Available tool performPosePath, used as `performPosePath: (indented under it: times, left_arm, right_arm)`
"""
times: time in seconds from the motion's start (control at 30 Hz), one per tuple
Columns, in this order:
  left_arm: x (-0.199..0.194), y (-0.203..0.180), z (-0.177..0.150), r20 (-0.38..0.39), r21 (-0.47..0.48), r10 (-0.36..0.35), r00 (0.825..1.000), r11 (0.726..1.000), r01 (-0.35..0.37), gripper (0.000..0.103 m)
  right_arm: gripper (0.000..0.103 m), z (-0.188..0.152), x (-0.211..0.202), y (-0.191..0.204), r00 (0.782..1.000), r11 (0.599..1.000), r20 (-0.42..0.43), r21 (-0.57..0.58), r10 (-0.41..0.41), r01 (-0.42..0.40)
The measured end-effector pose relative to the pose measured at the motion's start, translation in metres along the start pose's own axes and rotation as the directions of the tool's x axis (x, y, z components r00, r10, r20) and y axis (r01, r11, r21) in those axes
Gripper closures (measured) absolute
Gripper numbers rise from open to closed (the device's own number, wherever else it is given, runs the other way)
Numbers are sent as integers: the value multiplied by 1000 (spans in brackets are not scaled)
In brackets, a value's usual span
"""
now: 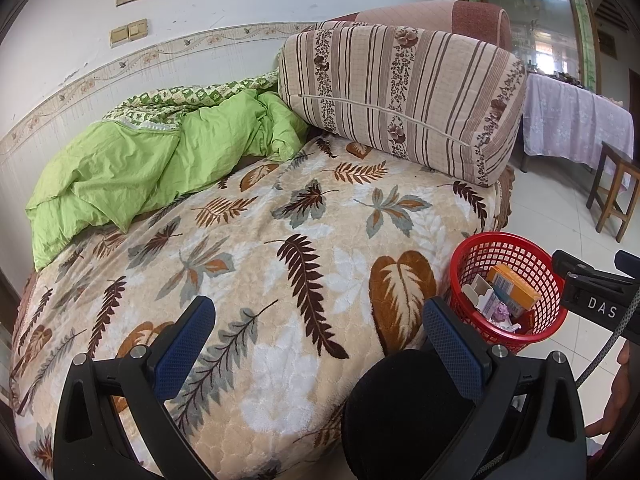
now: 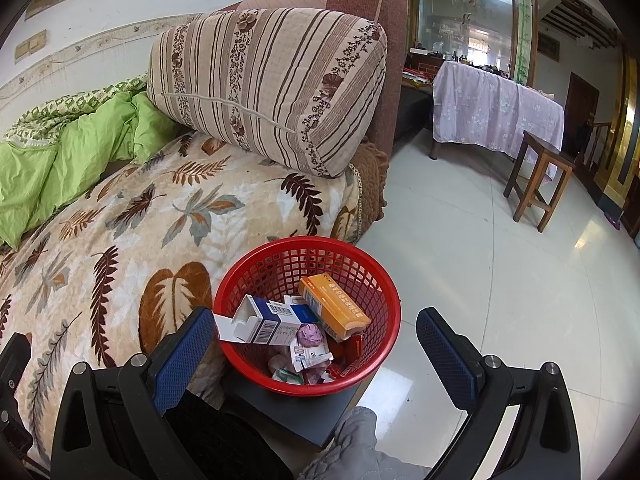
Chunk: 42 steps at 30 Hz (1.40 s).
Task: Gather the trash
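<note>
A red mesh basket (image 2: pixel 384 360) (image 1: pixel 460 268) stands on a dark stool top (image 2: pixel 296 412) beside the bed. Inside it lie an orange box (image 2: pixel 334 306) (image 1: pixel 514 286), a blue-and-white carton (image 2: pixel 268 322), a crumpled purple wrapper (image 2: pixel 309 335) and several smaller packets. My right gripper (image 2: pixel 316 344) is open just above and in front of the basket, nothing between its fingers. My left gripper (image 1: pixel 316 344) is open over the leaf-patterned blanket (image 1: pixel 280 248), holding nothing. The right gripper's body (image 1: pixel 596 300) shows at the right edge of the left wrist view.
A green quilt (image 1: pixel 132 164) is bunched at the bed's far left. A striped cushion (image 1: pixel 400 96) leans on the pink sofa arm (image 2: pixel 360 4). Across the tiled floor (image 2: pixel 480 260) stand a wooden stool (image 2: pixel 540 180) and a table under a lilac cloth (image 2: pixel 492 108). A person's knee (image 1: pixel 400 412) is below.
</note>
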<state>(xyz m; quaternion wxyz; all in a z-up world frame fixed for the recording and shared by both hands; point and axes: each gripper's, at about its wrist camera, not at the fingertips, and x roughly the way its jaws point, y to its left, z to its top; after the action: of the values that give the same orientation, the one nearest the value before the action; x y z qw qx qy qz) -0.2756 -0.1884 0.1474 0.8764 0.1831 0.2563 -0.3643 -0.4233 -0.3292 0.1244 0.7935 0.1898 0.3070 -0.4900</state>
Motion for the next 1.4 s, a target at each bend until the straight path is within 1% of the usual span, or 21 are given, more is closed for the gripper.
performPosePath:
  times: [1.3,1.4]
  left_arm:
    - [1,1,0,-5,-2,-1,1000,1000,1,0]
    - [2,4,-1,-14,-20,-20,1000,1000,20,0]
  right_arm:
    - [1,0,3,1,1000,1000,-9,-4,1,-1]
    - [1,0,4,2,1000,1000,-9,-6,3,-3]
